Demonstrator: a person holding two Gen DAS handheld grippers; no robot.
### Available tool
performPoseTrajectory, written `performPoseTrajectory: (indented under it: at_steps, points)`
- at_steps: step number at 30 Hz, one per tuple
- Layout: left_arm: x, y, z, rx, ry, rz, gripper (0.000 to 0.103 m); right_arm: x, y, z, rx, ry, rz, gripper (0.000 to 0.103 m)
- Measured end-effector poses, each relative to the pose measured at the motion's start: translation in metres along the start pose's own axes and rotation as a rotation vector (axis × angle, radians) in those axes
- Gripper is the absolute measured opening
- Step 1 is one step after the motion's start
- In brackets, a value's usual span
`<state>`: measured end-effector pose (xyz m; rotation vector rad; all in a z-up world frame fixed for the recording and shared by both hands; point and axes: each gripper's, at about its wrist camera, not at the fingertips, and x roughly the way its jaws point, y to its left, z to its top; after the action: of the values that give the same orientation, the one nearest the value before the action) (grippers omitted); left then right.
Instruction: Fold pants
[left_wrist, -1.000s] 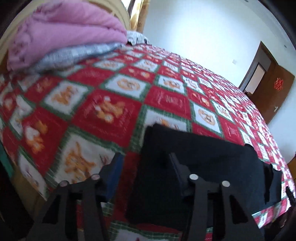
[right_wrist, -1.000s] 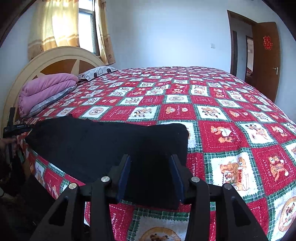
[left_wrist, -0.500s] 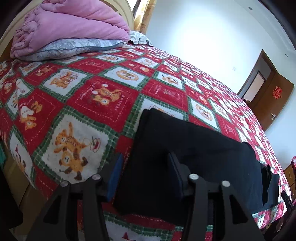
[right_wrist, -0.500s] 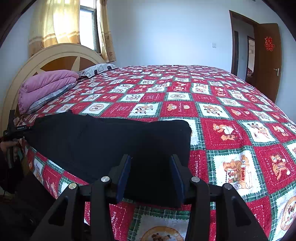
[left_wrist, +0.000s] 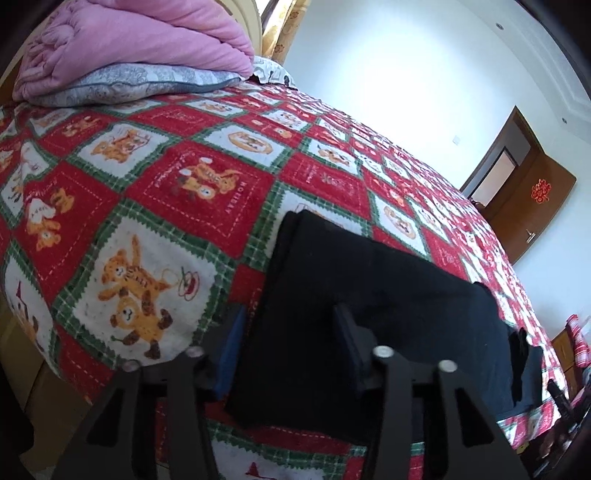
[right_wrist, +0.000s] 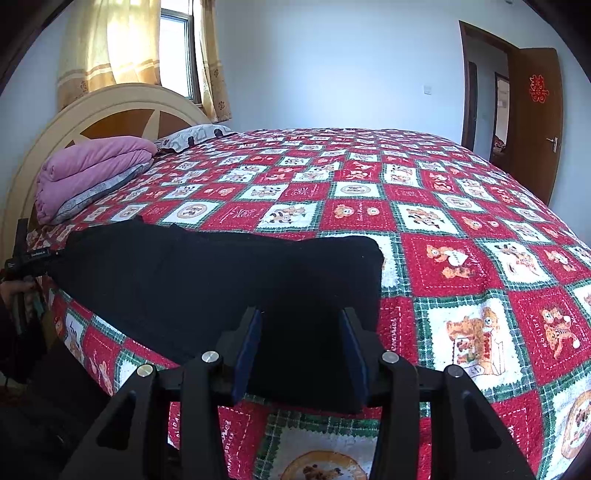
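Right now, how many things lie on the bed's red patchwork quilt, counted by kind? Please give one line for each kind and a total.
Black pants: 1
Folded pink blanket: 1
Grey patterned pillow under the blanket: 1
White patterned pillow by the headboard: 1
Total: 4

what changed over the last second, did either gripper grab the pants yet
No grab yet. The left gripper drew back and tipped up, so the pink blanket looms larger in its view. The right gripper barely moved. Both stayed open, and the black pants stayed flat on the quilt.
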<state>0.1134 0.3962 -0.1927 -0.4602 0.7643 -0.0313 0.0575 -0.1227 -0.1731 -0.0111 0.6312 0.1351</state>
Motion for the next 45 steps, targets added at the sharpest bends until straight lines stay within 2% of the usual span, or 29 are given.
performPoseTrajectory:
  at_steps: [2,3,14,20,25,33,39,45]
  points:
    - [-0.001,-0.002,0.003,-0.02,0.015,-0.029,0.022,0.0,0.001,0.0,-0.003,-0.003,-0.002,0.046]
    - [-0.002,-0.003,0.004,-0.025,0.02,-0.029,0.021,-0.001,0.002,0.0,-0.005,-0.005,-0.002,0.046]
    - [-0.015,-0.015,0.018,-0.09,0.053,-0.039,0.019,-0.001,0.003,0.0,-0.003,-0.009,-0.011,0.046]
    - [-0.034,-0.032,0.03,-0.102,0.05,-0.088,0.019,-0.001,0.002,0.001,0.0,-0.01,-0.013,0.046]
    - [-0.047,-0.059,0.034,-0.07,0.035,-0.157,0.019,-0.003,0.001,0.001,0.004,-0.017,-0.019,0.046]
    - [-0.058,-0.132,0.022,0.039,0.042,-0.291,0.018,-0.004,-0.002,0.002,0.04,-0.027,-0.03,0.046]
    - [-0.056,-0.176,0.01,0.119,0.084,-0.369,0.018,0.001,-0.006,0.002,0.072,-0.007,-0.029,0.046]
    - [-0.049,-0.22,0.002,0.193,0.121,-0.411,0.018,0.0,-0.004,0.002,0.067,-0.016,-0.034,0.046]
